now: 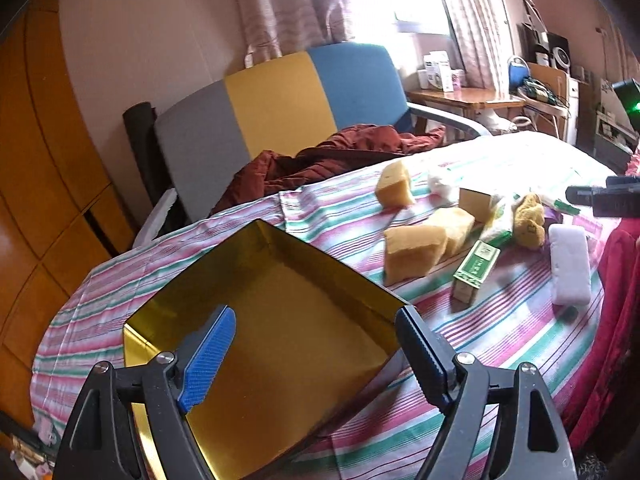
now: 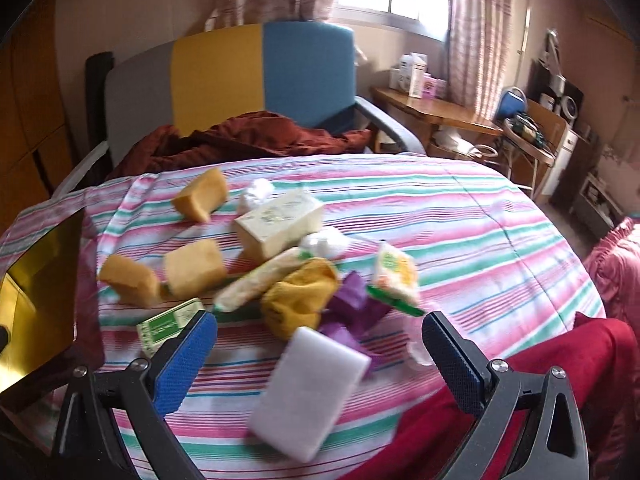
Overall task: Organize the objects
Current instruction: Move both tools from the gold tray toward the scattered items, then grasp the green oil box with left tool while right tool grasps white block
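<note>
Right gripper (image 2: 319, 344): jaws spread wide, holding nothing, hovering over a white foam block (image 2: 310, 394) lying near the front edge of the striped tablecloth (image 2: 500, 236). Left gripper (image 1: 316, 350): jaws also spread & empty, above the gold box (image 1: 280, 320) at the table's left edge; box looks empty. Likely step: pick up the foam block. Best to drop straight down w/ the jaws across its narrow width, squeeze gently (it probably compresses), then carry it to the box. Further back, mid-table: three yellow sponges (image 2: 196, 270), a green carton (image 2: 170, 326), a cream box (image 2: 280, 222), a yellow cloth (image 2: 298, 298). Right view is motion-blurred; purple item & small packets under the pile can't be identified. Box's near corner is cut off.
</note>
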`<control>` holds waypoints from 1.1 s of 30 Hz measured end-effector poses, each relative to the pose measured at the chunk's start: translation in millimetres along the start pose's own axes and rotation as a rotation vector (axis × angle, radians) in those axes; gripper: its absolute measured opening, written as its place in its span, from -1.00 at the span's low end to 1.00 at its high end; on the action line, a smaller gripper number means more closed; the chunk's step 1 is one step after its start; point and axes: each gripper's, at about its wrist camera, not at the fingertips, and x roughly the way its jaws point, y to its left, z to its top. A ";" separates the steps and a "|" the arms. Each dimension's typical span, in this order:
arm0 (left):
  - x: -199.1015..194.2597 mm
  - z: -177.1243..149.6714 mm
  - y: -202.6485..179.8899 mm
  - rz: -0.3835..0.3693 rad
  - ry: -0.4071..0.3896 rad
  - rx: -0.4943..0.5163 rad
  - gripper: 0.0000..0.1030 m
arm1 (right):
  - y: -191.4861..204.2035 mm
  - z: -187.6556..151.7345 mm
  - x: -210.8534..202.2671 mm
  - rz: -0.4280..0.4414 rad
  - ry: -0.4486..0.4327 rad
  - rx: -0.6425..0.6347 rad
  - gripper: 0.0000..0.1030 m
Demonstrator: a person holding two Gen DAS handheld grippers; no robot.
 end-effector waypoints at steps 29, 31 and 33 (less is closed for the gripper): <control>114.0 46.5 -132.3 -0.318 0.235 0.210 0.38 | -82.1 -1.4 26.6 0.316 0.057 0.425 1.00; 122.8 45.8 -137.1 -0.326 0.256 0.224 0.25 | -82.0 -1.4 27.3 0.320 0.060 0.423 1.00; 131.1 45.3 -143.8 -0.325 0.269 0.243 0.16 | -82.0 -1.6 27.6 0.320 0.062 0.421 1.00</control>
